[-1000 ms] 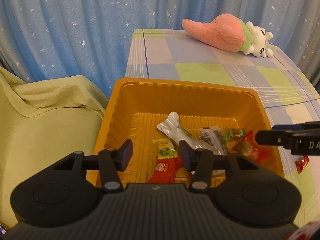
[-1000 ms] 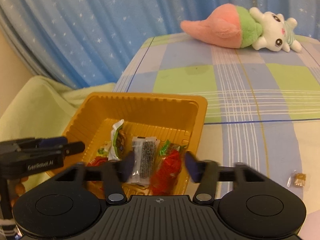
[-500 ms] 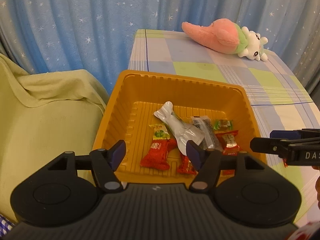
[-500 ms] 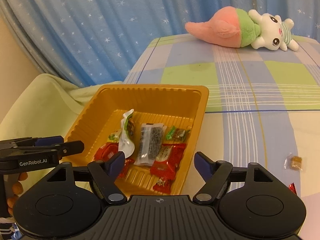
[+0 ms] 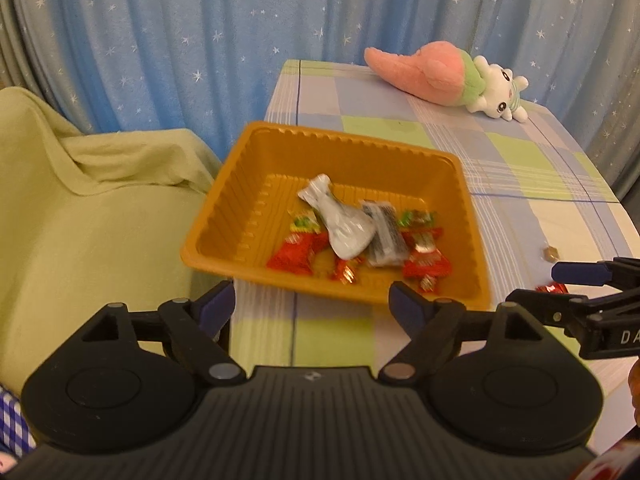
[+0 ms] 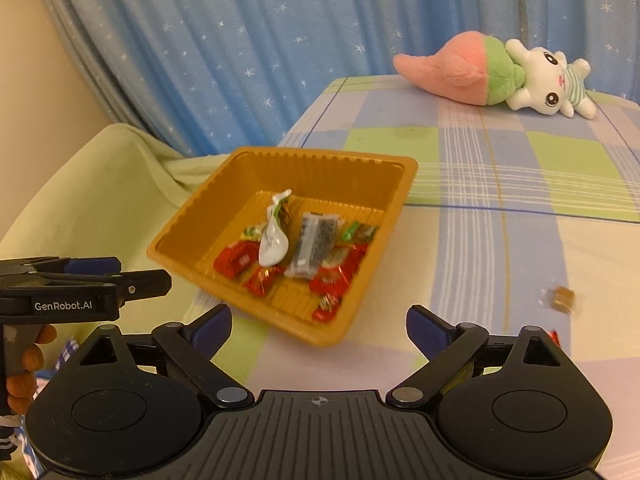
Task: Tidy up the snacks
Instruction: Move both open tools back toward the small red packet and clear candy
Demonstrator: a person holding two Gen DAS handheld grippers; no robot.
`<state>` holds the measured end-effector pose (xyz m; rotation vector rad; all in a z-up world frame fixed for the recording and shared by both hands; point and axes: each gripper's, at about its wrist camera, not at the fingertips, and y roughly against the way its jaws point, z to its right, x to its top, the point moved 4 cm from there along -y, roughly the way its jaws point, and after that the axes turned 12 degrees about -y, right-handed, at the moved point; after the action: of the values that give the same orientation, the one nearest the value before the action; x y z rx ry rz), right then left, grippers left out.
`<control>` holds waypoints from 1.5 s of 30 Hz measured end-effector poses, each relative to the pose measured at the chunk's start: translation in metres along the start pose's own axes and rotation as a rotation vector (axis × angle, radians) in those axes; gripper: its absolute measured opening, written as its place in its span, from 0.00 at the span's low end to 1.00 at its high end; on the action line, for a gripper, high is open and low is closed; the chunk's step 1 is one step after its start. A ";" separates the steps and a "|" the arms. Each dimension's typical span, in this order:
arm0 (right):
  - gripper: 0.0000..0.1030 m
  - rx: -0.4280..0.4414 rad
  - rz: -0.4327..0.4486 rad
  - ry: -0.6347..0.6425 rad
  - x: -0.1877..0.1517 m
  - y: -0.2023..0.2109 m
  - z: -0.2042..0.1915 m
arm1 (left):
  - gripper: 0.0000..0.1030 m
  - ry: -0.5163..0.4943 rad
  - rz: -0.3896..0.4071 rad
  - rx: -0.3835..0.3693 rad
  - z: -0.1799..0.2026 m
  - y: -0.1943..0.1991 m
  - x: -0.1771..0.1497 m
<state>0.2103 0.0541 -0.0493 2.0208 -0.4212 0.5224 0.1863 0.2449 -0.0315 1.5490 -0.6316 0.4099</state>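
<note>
We see a ribbed orange plastic tray [image 5: 248, 216], square with sloped fluted walls, sitting at the near left corner of the bench [image 5: 532, 184], which is covered in a checked cloth of pale blue, green and cream. Inside the tray, a crinkled silver foil pouch [image 5: 340, 220] lies across a clear packet with a dark filling [image 5: 382, 232]; around them sit glossy red wrappers [image 5: 294, 254] and small green-and-red sweets [image 5: 416, 218], all gathered toward the tray's near right part.

Outside the tray, to its right on the cloth, lie a small brown cube in clear wrap [image 6: 560, 296] and, nearer us, a red wrapper [image 5: 554, 289], partly hidden.

Our left hand-held gripper [image 5: 312, 304] hovers just short of the tray's near rim, its blue-padded fingers spread wide and holding nothing. Our right hand-held gripper [image 6: 318, 324] is likewise spread wide and empty, off the tray's near right corner.

Beyond the tray, at the far edge of the bench, rests a soft pink, green and white plush toy [image 6: 492, 74]. Left of the tray a yellow-green fabric [image 5: 88, 208] drapes in folds.
</note>
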 end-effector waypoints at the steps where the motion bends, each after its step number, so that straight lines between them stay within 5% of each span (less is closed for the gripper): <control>1: 0.92 0.000 -0.002 0.001 -0.003 0.005 0.004 | 0.80 0.003 -0.004 0.000 0.006 0.003 -0.003; 22: 0.94 -0.030 -0.028 -0.023 -0.068 0.099 0.092 | 0.84 -0.032 -0.037 -0.007 0.133 0.052 -0.054; 45: 0.95 -0.131 -0.025 -0.109 -0.091 0.135 0.164 | 0.84 -0.181 -0.042 -0.068 0.229 0.040 -0.058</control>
<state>0.0966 -0.1464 -0.0701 1.9314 -0.4826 0.3612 0.0896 0.0272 -0.0552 1.5420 -0.7439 0.2159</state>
